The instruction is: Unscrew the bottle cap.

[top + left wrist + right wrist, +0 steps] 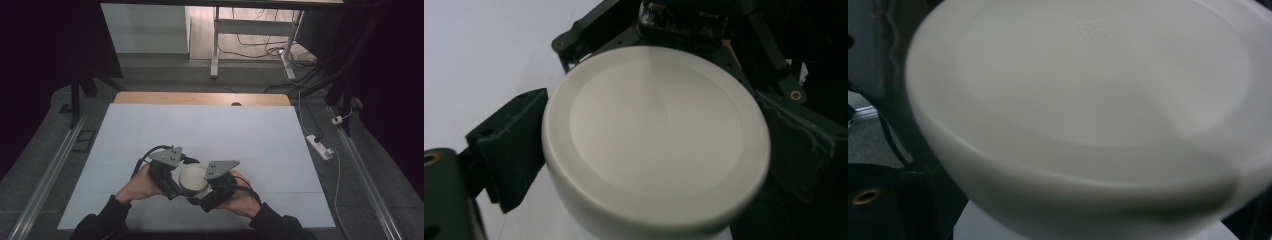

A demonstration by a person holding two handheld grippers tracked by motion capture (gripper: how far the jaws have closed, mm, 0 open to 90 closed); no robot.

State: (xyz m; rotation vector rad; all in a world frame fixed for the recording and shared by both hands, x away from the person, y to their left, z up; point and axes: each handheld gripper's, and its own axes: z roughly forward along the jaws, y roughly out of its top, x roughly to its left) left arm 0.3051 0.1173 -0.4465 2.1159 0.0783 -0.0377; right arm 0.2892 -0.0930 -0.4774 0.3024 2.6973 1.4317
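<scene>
1. Two grippers meet at a round white lidded container (192, 177) near the front of the white table (210, 130).
2. The left gripper (172, 182) clamps its jaws on the container's sides.
3. The right gripper (207, 192) presses close against it; its jaw state cannot be told.

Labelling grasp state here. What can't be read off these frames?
- Left gripper view: white round container covers the inner faces of the fingers, so contact is unclear.
- Right gripper view: container is blurred, cut off by the edges.
- High view: grey plate and hands hide the container's sides.
</scene>
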